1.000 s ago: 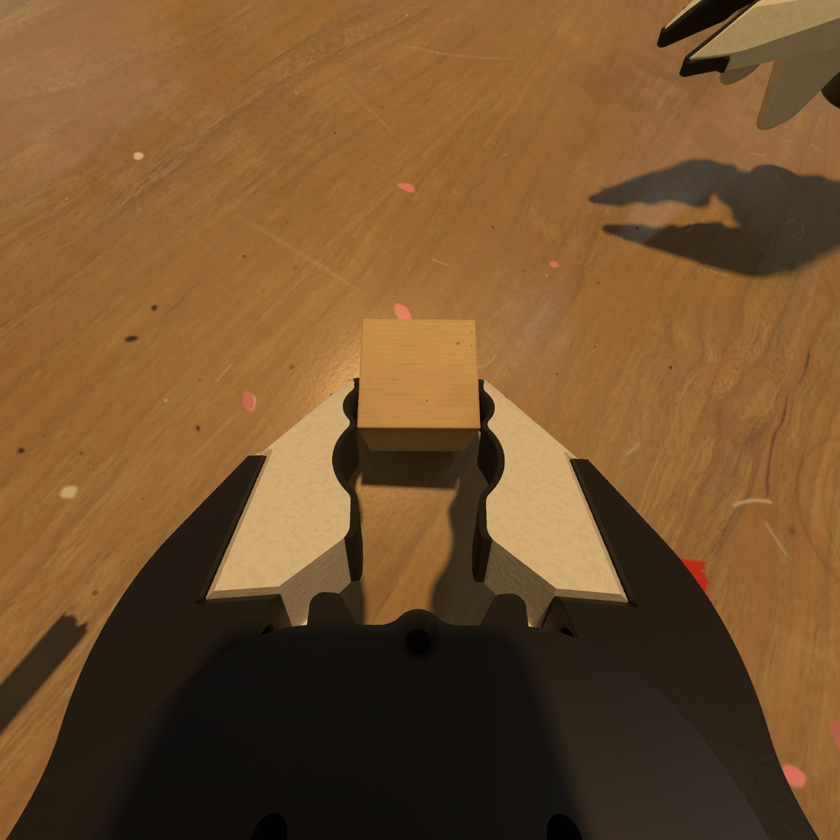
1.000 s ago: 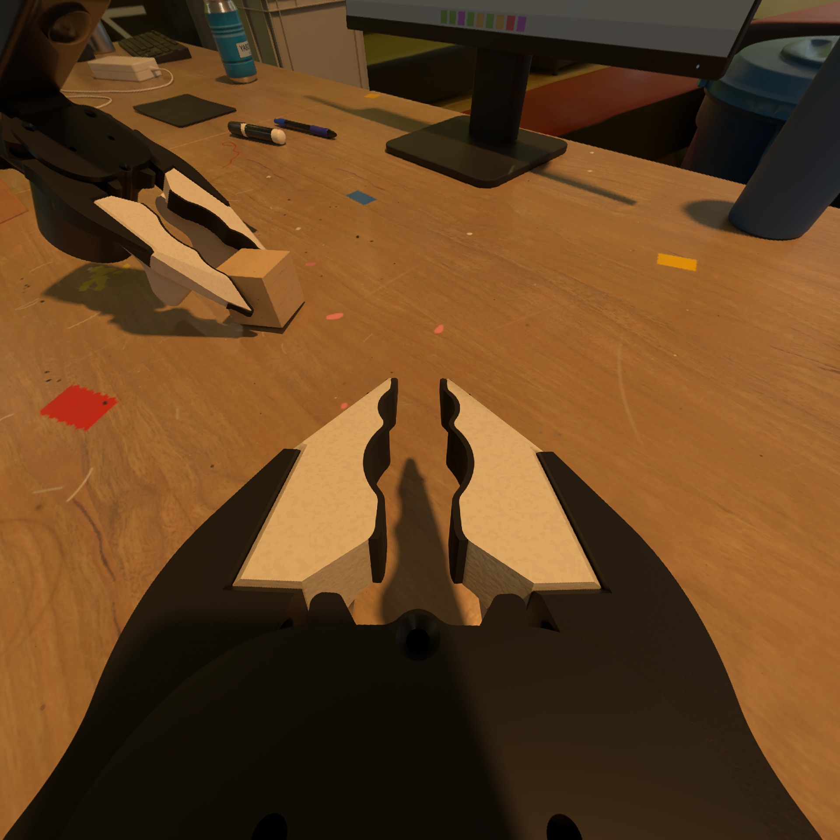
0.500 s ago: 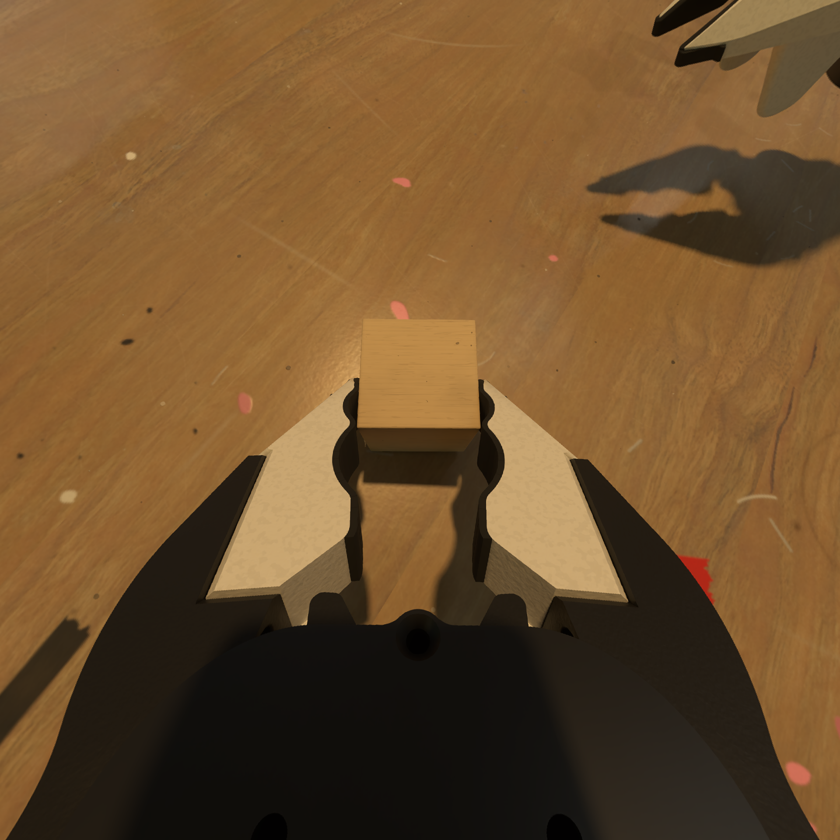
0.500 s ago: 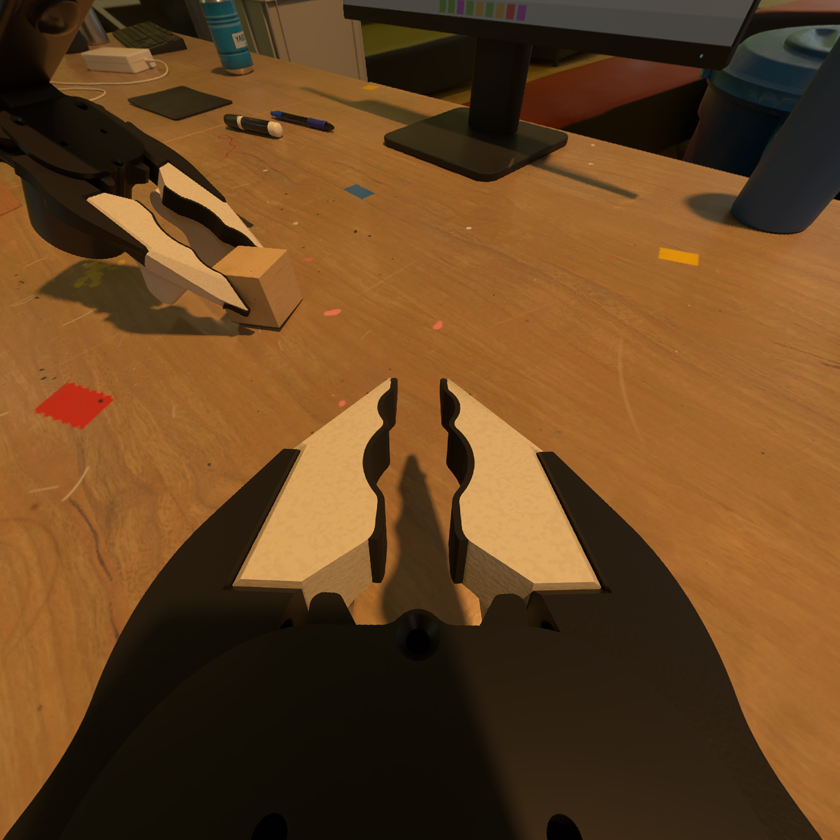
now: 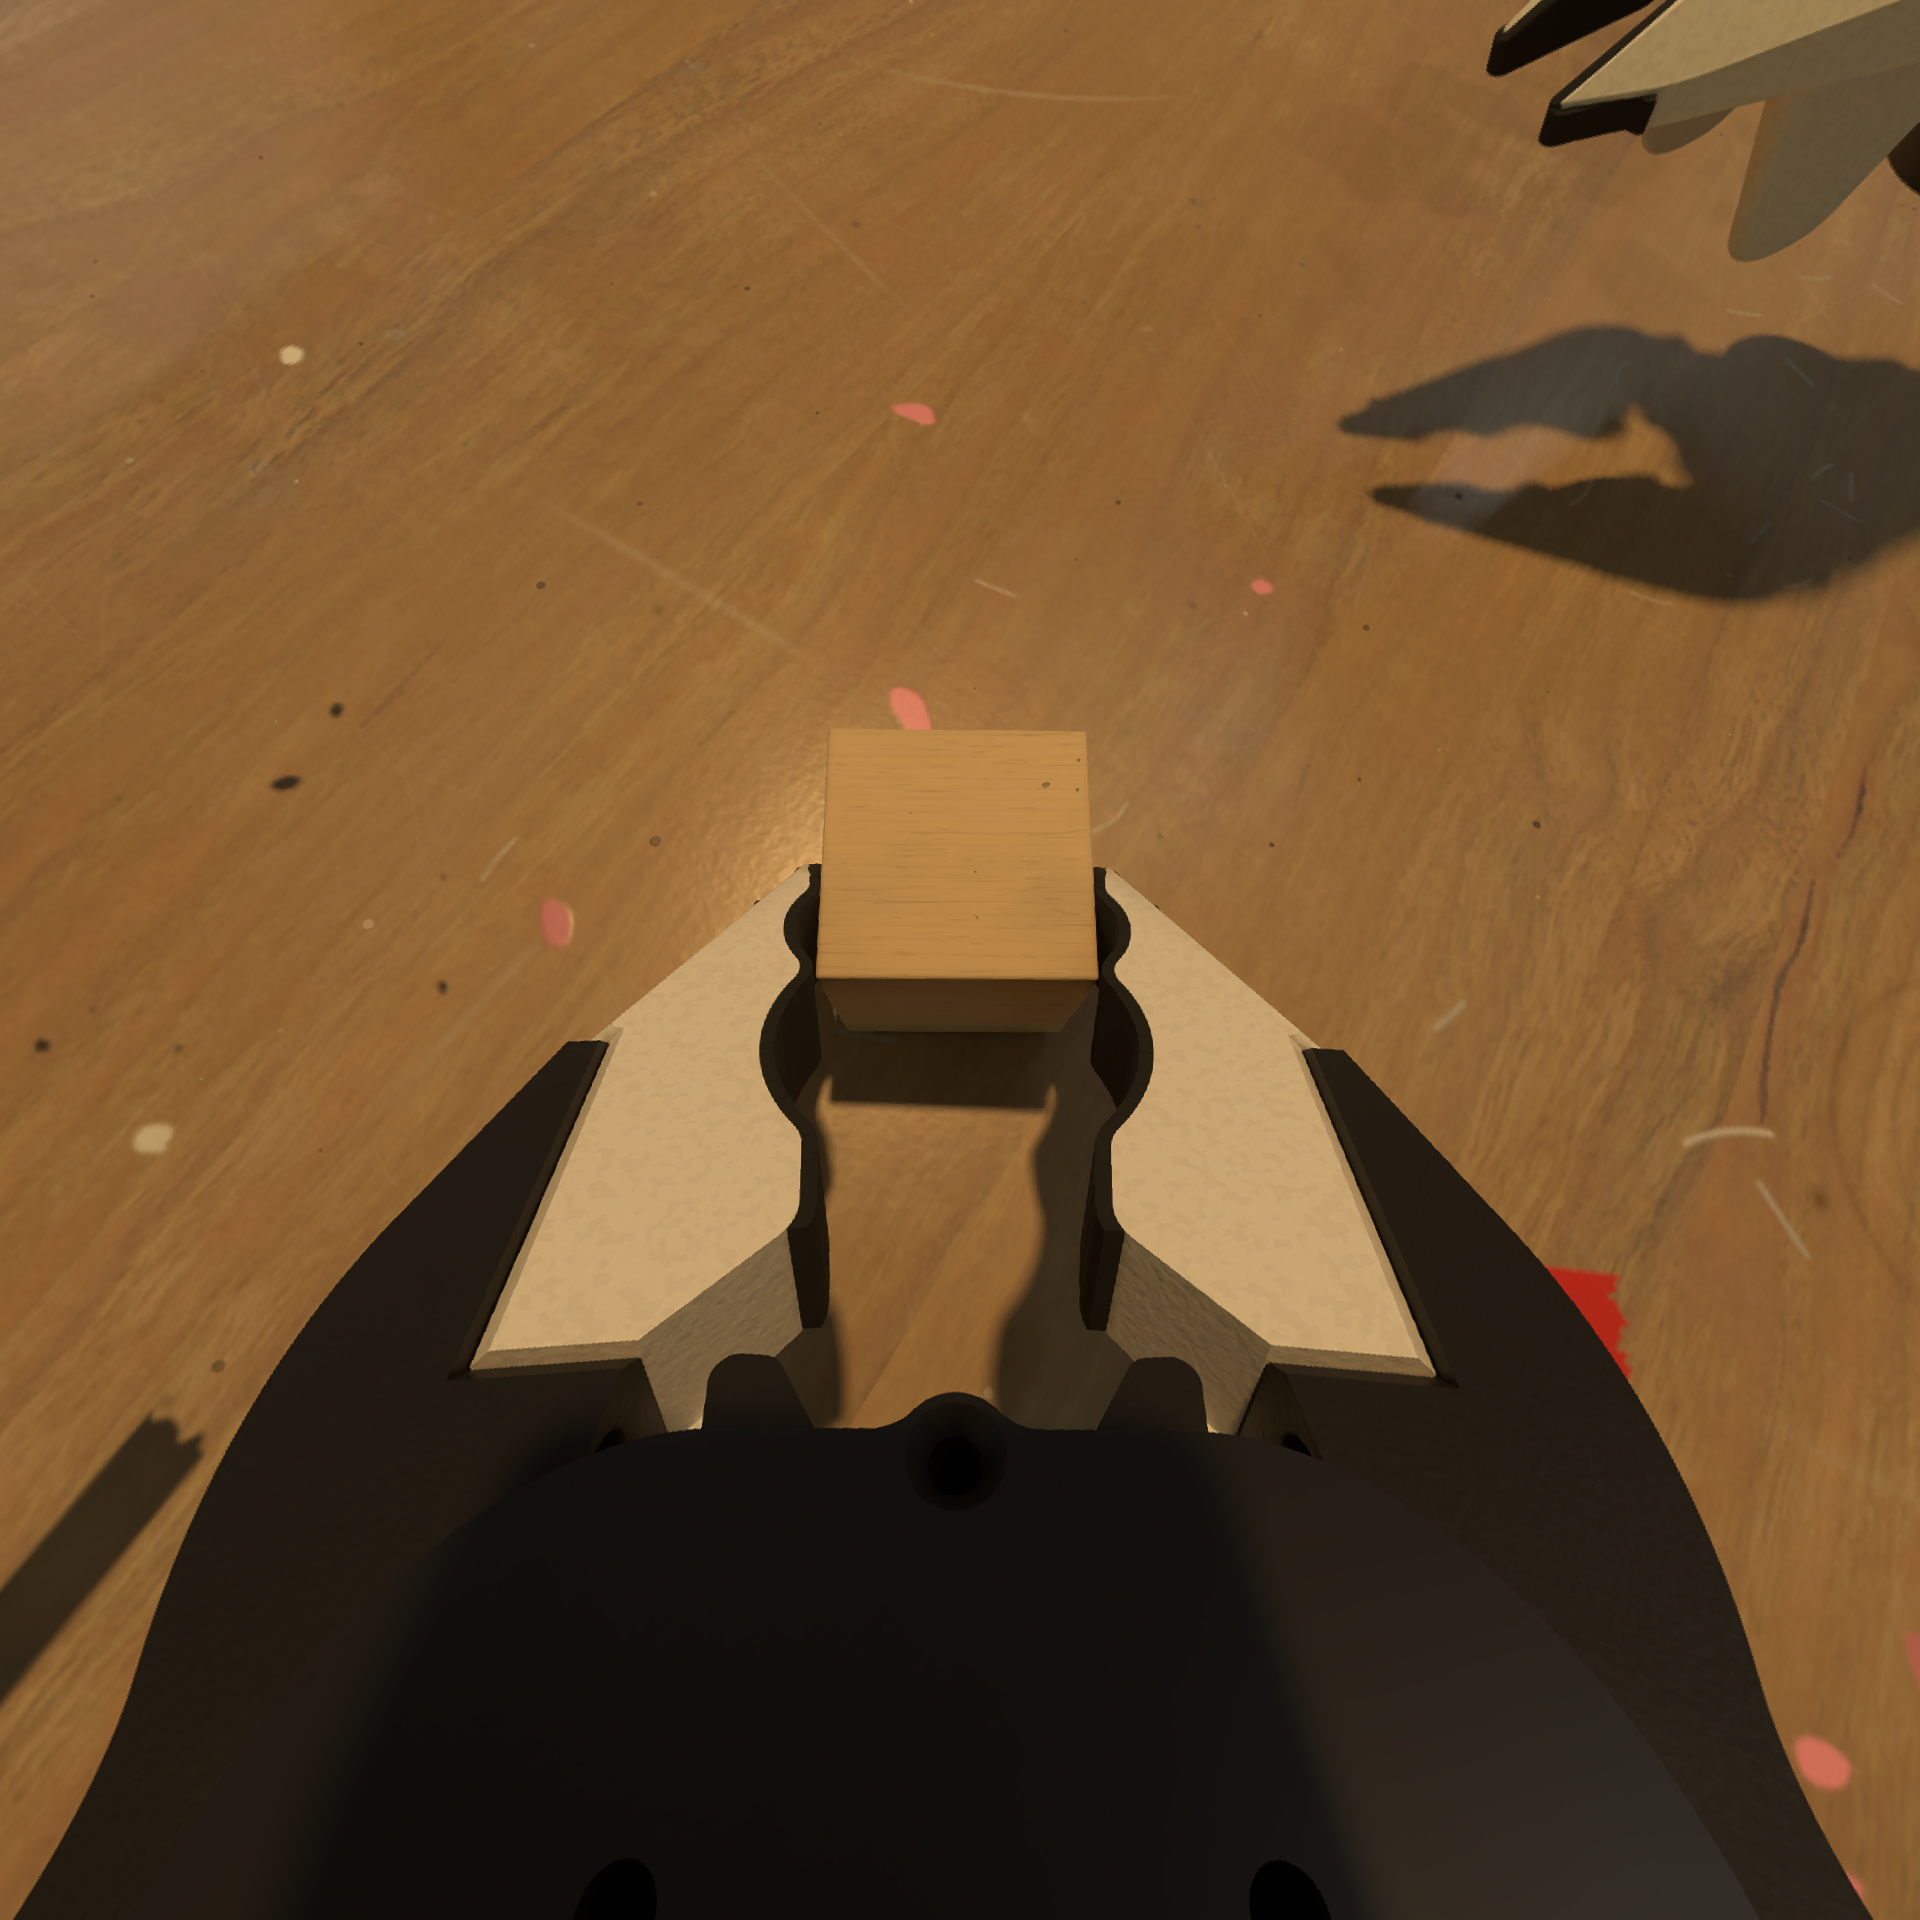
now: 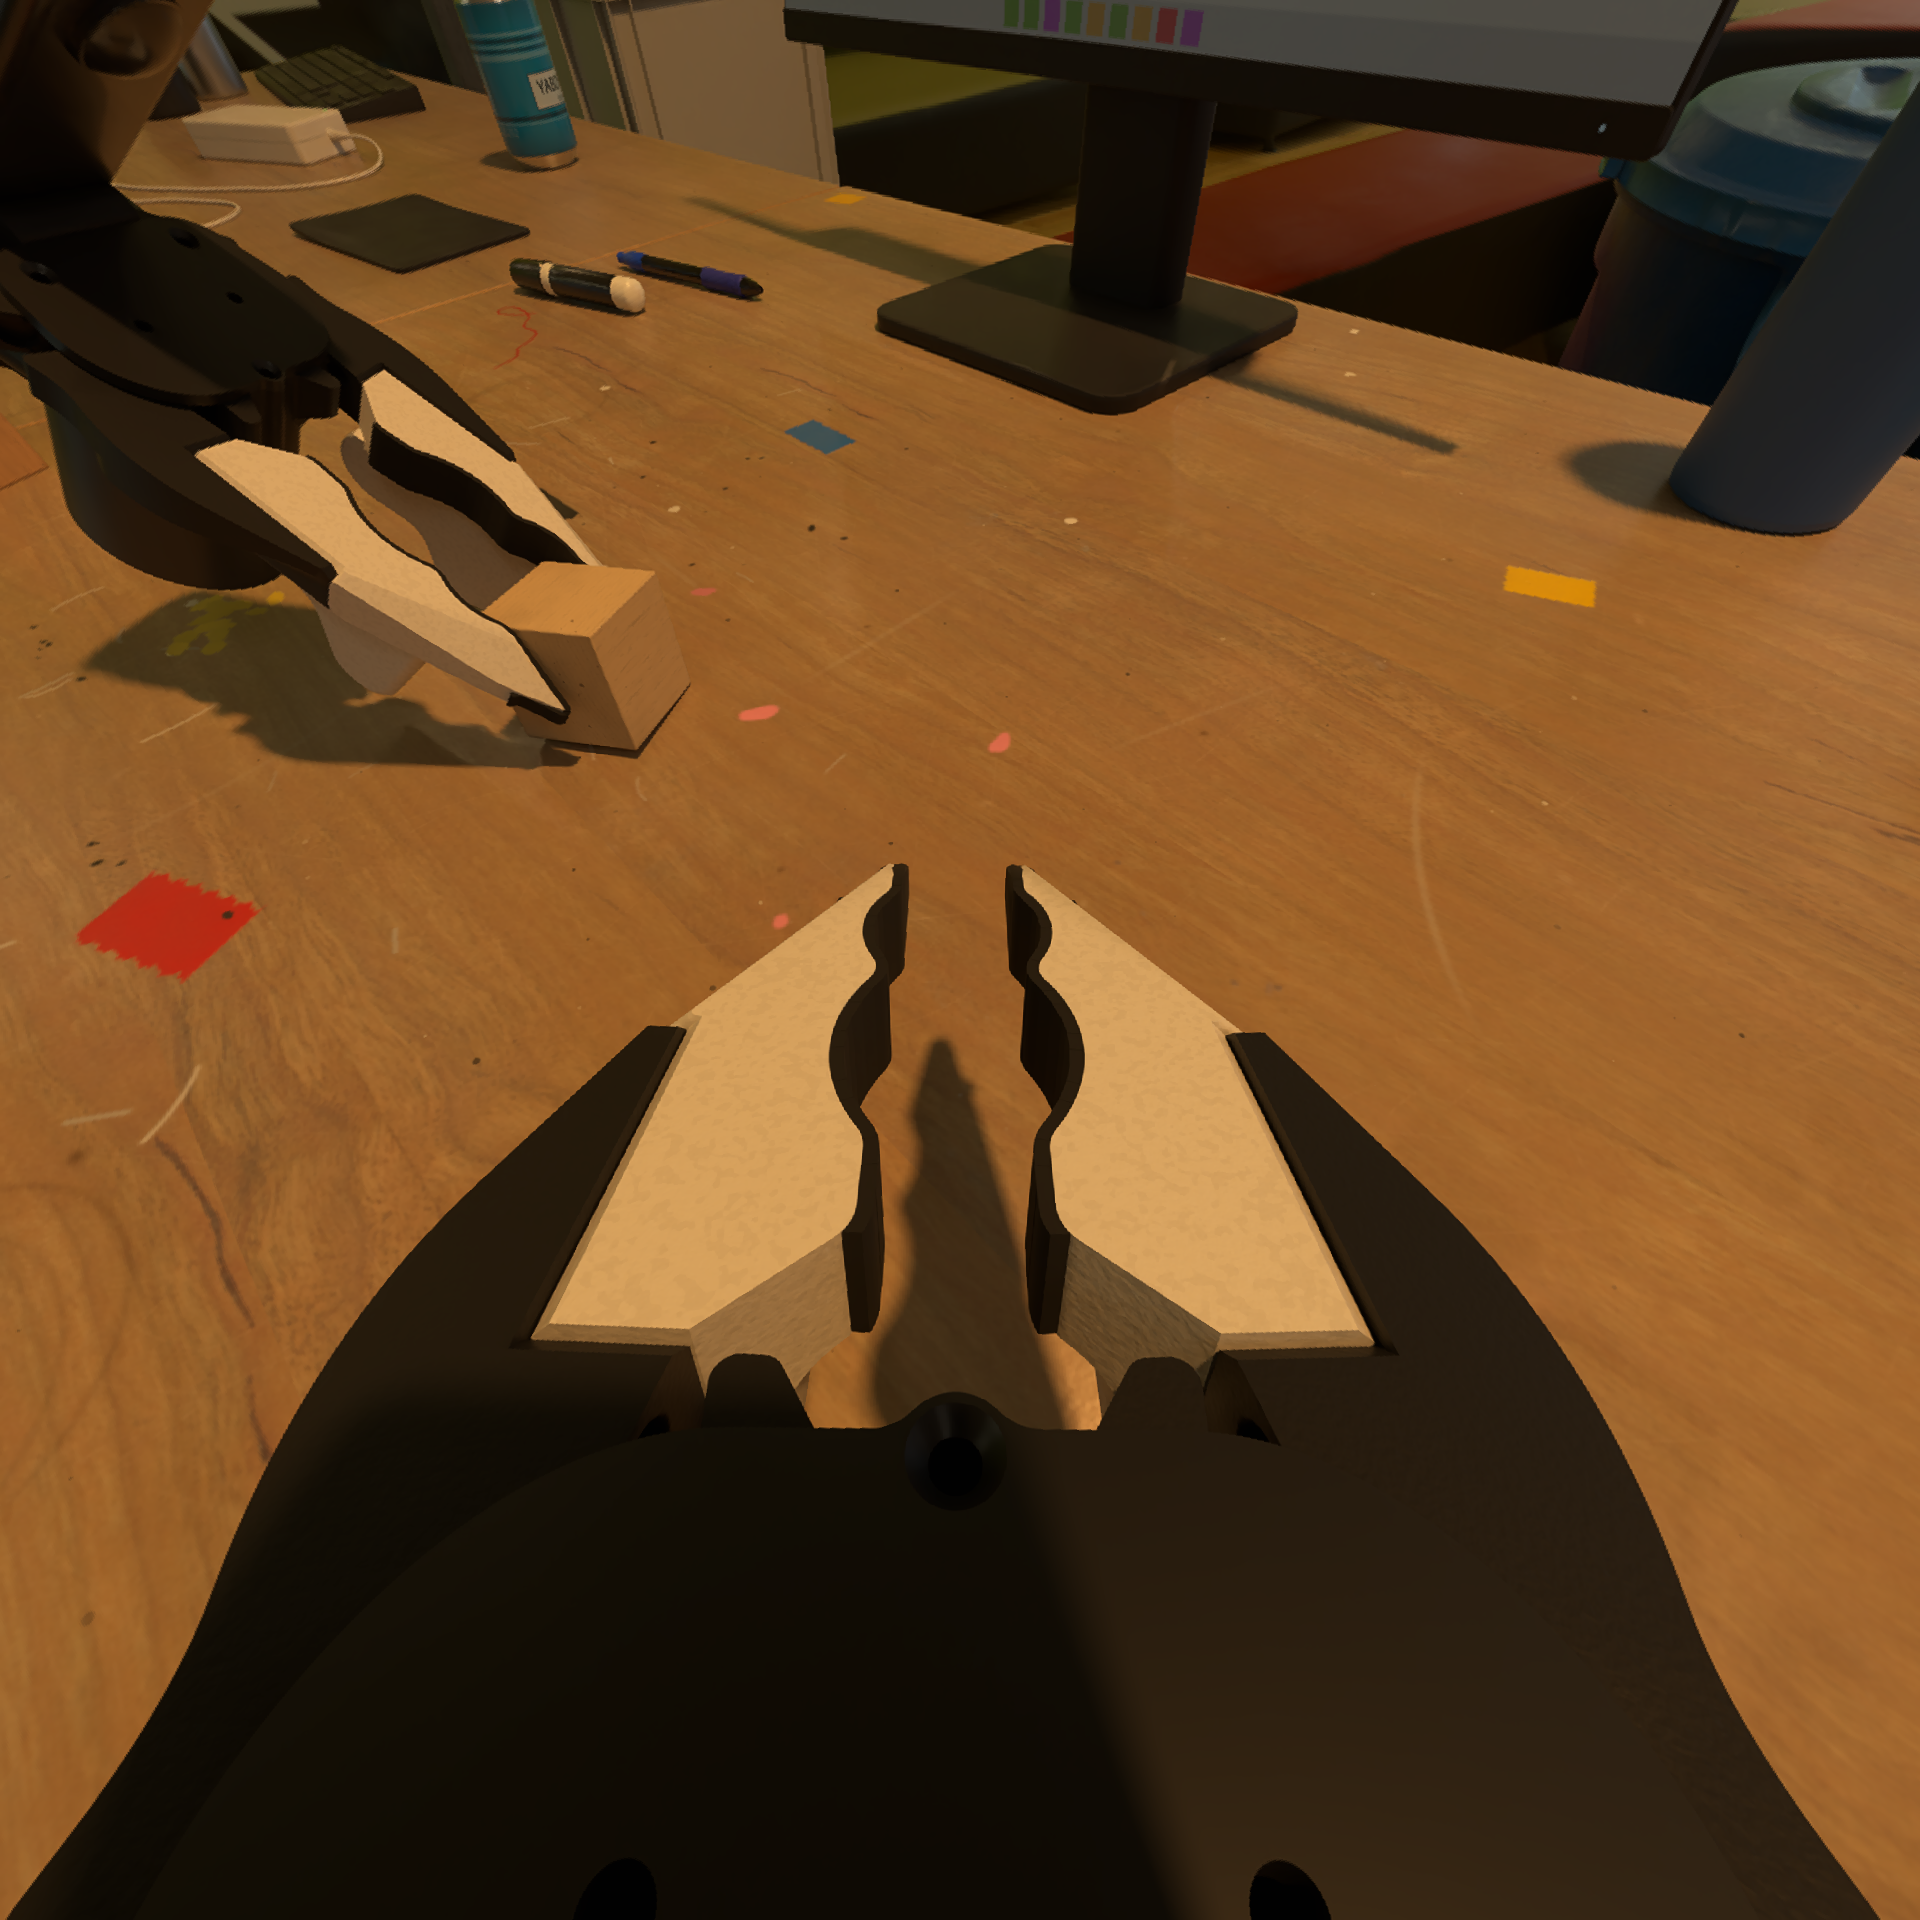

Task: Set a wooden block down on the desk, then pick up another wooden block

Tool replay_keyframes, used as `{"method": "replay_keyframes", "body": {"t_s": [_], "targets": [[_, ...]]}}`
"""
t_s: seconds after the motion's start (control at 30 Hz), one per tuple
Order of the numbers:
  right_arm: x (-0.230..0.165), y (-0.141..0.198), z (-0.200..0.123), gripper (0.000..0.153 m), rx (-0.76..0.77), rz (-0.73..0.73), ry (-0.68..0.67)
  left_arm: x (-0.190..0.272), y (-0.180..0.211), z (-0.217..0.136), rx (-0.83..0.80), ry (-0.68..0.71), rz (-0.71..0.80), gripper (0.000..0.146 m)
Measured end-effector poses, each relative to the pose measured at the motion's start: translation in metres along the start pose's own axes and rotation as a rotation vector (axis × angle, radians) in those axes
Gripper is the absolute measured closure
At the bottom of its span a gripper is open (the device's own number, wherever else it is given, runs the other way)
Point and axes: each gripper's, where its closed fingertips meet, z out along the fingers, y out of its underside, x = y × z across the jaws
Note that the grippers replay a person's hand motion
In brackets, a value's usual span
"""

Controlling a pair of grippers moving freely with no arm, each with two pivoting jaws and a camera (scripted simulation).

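My left gripper (image 5: 956, 875) is shut on a light wooden block (image 5: 956, 852), gripped at the fingertips. In the right wrist view the left gripper (image 6: 566, 636) sits at the left, tilted down, with the block (image 6: 623, 649) at or just above the wooden desk (image 6: 1299, 831); contact cannot be told. My right gripper (image 6: 956, 873) hovers over bare desk to the block's right, its jaws a narrow gap apart and empty. It also shows in the left wrist view (image 5: 1538, 94) at the top right. No other block is in view.
A monitor stand (image 6: 1086, 322) is at the back. Two markers (image 6: 577, 283), a black pad (image 6: 410, 231), a teal bottle (image 6: 525, 83) and a white box (image 6: 265, 133) lie back left. A dark cylinder (image 6: 1808, 343) stands at the far right. A red patch (image 6: 166, 925) marks the desk.
Almost nothing. My left gripper keeps its grip on the block in the same place. The right gripper has drifted very slightly.
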Motion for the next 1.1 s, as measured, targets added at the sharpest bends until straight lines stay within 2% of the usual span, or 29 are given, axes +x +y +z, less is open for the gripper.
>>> {"method": "replay_keyframes", "body": {"t_s": [0.8, 0.97, 1.1], "targets": [[-0.001, 0.001, 0.000, 0.134, -0.006, -0.004, -0.003, 0.001, 0.001, 0.000, -0.009, -0.009, 0.005, 0.096], [-0.003, 0.001, 0.000, 0.134, -0.011, 0.006, -0.010, 0.001, -0.007, -0.019, -0.035, -0.042, 0.057, 0.063], [-0.002, -0.004, 0.008, 0.134, -0.008, -0.003, -0.010, 0.000, -0.035, -0.061, 0.084, -0.134, 0.029, 0.060]]}}
